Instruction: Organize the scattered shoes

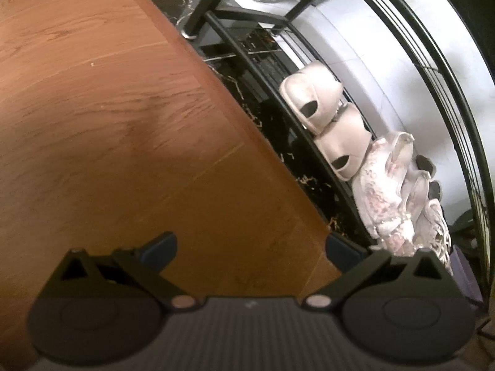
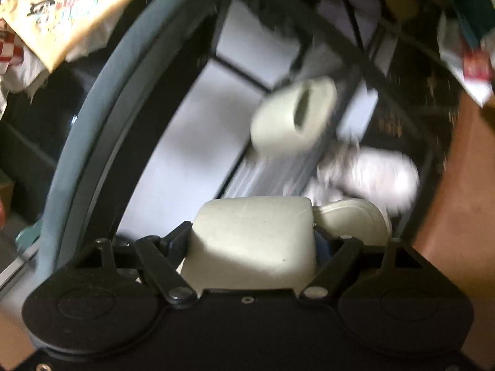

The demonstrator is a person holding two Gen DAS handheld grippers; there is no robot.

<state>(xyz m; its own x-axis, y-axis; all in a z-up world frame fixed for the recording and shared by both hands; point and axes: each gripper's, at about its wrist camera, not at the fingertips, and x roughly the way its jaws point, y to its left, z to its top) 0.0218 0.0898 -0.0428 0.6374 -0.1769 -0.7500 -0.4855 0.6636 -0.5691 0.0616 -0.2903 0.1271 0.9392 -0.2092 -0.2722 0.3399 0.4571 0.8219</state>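
Note:
My left gripper is open and empty, held over the wooden floor. To its right a black metal shoe rack holds two beige slides side by side and pale pink lacy shoes below them. My right gripper is shut on a cream slide, held close in front of the camera. Beyond it, blurred, a matching cream slide sits on the rack shelf, with a white fluffy shoe beside it.
A dark marble strip runs between the wooden floor and the rack. A grey-blue curved frame crosses the left of the right wrist view, with printed bags behind it. A white wall backs the rack.

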